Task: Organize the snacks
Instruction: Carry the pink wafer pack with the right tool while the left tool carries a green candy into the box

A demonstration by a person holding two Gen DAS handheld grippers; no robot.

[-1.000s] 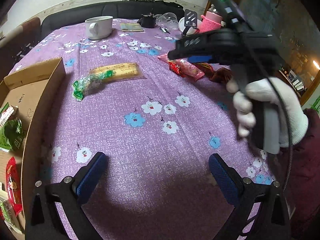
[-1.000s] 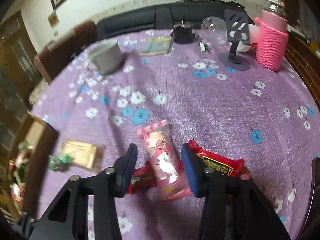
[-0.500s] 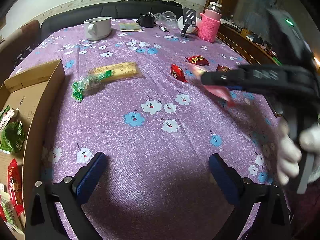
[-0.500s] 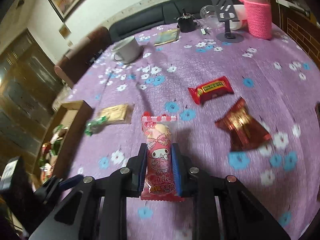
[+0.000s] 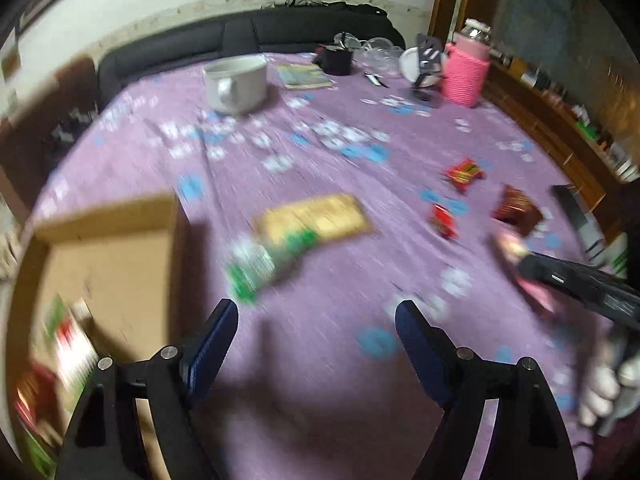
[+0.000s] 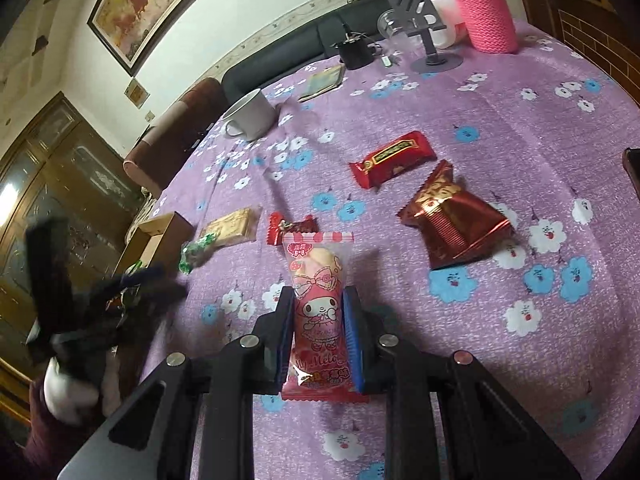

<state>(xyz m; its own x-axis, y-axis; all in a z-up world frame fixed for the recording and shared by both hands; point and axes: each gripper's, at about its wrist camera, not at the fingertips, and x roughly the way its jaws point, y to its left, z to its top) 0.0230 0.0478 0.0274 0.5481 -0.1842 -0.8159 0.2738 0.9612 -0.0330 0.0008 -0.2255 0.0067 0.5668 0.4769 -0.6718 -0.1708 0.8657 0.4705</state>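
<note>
My right gripper is shut on a pink My Melody snack pack and holds it above the purple floral tablecloth. My left gripper is open and empty, close to the green candy wrapper and the yellow biscuit pack. The cardboard box with several snacks inside lies at the left. A red bar, a dark red pouch and a small red candy lie on the cloth. The left wrist view is blurred.
A white mug, a booklet, a black cup, a phone stand and a bottle in a pink knitted sleeve stand at the far side. A dark sofa runs behind the table.
My left gripper has moved forward and left toward the box and the green wrapper. My right gripper has lifted the pink pack and drawn it back toward the near edge.
</note>
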